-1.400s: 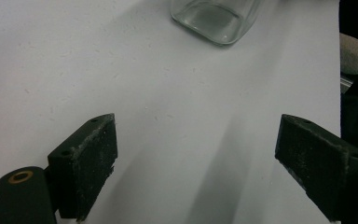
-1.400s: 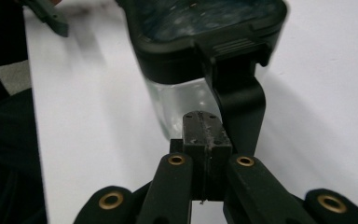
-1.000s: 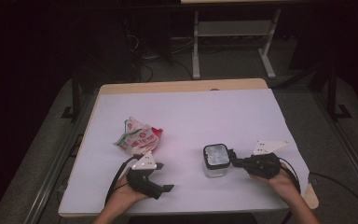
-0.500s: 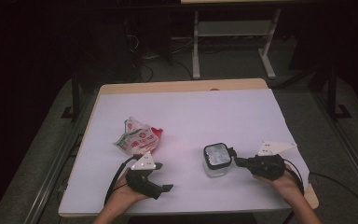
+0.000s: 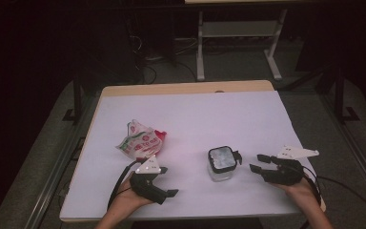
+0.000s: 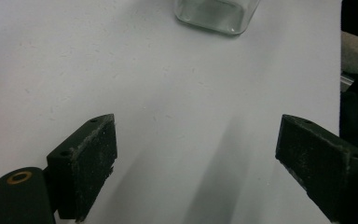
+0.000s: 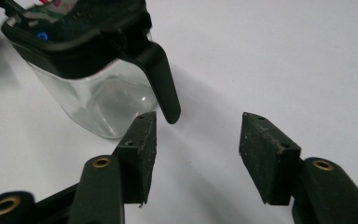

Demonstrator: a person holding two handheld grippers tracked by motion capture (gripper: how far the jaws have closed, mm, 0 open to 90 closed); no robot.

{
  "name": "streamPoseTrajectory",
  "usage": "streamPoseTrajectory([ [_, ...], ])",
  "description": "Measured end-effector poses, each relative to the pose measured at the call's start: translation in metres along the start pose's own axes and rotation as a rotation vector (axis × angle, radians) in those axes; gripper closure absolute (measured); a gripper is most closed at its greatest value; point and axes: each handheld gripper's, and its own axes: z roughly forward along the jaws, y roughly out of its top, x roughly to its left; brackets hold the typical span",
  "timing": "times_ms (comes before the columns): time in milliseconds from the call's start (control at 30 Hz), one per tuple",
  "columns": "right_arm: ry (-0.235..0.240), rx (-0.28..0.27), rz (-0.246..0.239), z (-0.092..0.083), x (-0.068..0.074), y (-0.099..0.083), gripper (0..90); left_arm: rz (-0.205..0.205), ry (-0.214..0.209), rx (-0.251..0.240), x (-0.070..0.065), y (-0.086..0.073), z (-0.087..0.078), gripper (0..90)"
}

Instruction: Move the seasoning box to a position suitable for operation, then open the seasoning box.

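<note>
A small square glass jar with a black lid stands on the white table, right of centre near the front. In the right gripper view the jar shows its black lid latch hanging down beside the left jaw. My right gripper lies just right of the jar. Its jaws have just been opening, and nothing is between them. My left gripper rests open near the front left, pointing toward the jar, with bare table between its jaws.
A crumpled red, green and white snack bag lies left of centre, just behind the left gripper. The table's front edge runs close under both hands. A white metal frame stands on the floor beyond the table.
The right gripper let go of the jar's lid latch, opened, and drew back to the right, away from the jar. The left gripper, jar and bag stayed put.
</note>
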Motion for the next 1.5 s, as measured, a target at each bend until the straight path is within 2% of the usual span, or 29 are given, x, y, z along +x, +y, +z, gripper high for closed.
streamPoseTrajectory([
  [100,-0.008,0.000,0.010,0.002,-0.002,-0.001,39.7,-0.004,-0.008,0.003,0.000,0.002,0.000,12.0],
  [233,-0.028,-0.003,0.027,0.003,-0.003,-0.002,33.8,0.012,-0.018,0.006,-0.001,0.006,0.001,11.6],
  [367,-0.036,-0.007,0.024,0.003,-0.003,-0.002,30.9,0.017,-0.036,-0.003,-0.001,0.012,0.003,11.6],
  [633,-0.037,0.005,0.023,0.004,-0.005,-0.003,29.8,0.022,-0.053,-0.017,-0.003,0.029,0.009,11.6],
  [700,-0.036,0.005,0.027,0.004,-0.006,-0.004,29.8,0.030,-0.047,-0.012,-0.002,0.035,0.012,11.6],
  [867,-0.040,0.004,0.033,0.003,-0.007,-0.005,29.8,0.035,-0.052,-0.037,-0.001,0.047,0.016,12.1],
  [1033,-0.036,0.002,0.044,0.004,-0.008,-0.006,29.8,0.075,-0.061,-0.031,0.000,0.057,0.020,12.4],
  [1133,-0.037,0.001,0.042,0.003,-0.008,-0.007,29.8,0.075,-0.085,-0.039,0.002,0.062,0.025,12.5],
  [1367,-0.052,-0.015,0.055,0.002,-0.008,-0.005,29.8,0.104,-0.096,-0.060,0.001,0.078,0.037,12.4],
  [1500,-0.048,-0.010,0.052,0.003,-0.009,-0.007,29.8,0.138,-0.095,-0.049,-0.001,0.085,0.045,12.3],
])
